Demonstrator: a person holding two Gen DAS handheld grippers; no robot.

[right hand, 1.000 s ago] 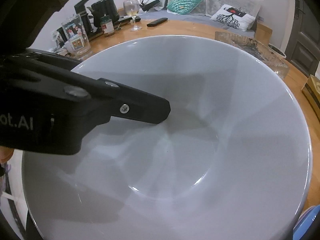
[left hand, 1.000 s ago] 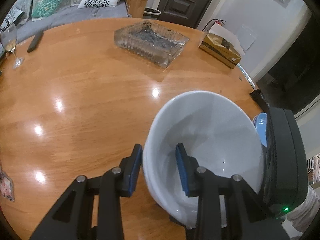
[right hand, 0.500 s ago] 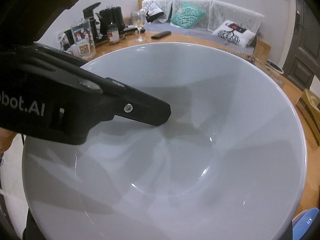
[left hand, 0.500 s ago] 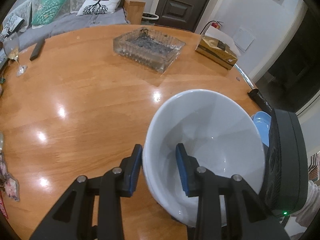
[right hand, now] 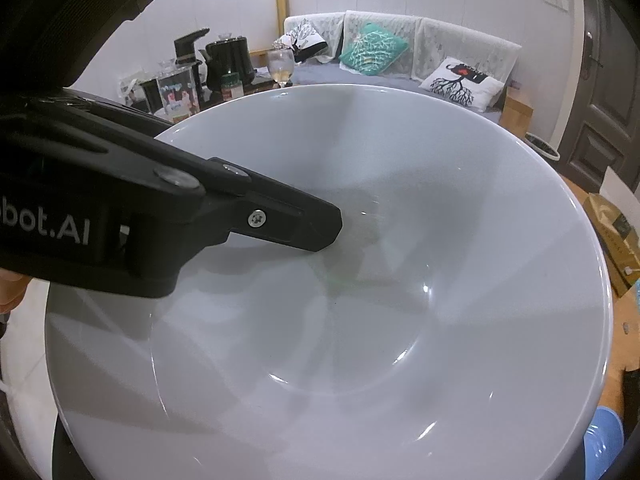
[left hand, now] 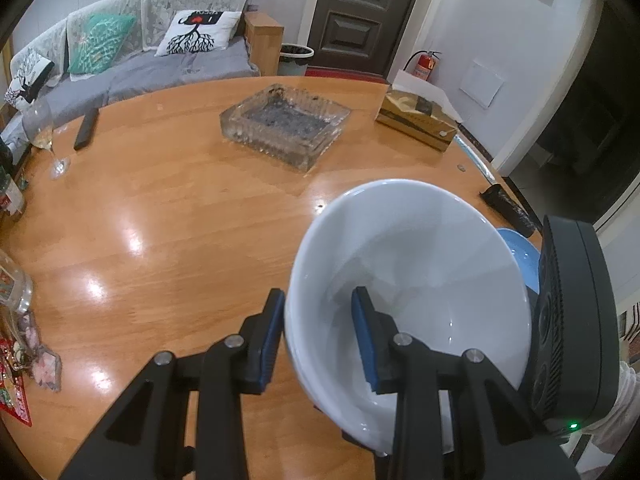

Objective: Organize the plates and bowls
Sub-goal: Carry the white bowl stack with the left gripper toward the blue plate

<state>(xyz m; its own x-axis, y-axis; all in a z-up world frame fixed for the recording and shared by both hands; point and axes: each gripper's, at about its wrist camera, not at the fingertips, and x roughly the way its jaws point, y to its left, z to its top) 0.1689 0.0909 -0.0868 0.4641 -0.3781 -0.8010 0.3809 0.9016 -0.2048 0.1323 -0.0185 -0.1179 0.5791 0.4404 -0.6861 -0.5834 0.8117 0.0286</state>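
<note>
White bowl (left hand: 416, 280): carried tilted above the wooden worktop (left hand: 180, 220), rim pinched between the blue pads of the left hand-held gripper (left hand: 318, 332).

Handling: keep the pinch firm, level the bowl and lower it gently onto its stack.

Left wrist view only: blue plate (left hand: 520, 256) just behind the bowl, glass tray (left hand: 286, 128).

Right wrist view: bowl fills frame; right hand-held gripper's own state cannot be told.

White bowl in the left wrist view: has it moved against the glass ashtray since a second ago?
Yes. The white bowl sits lower under the glass ashtray, so it has pulled back and risen off the table.
</note>
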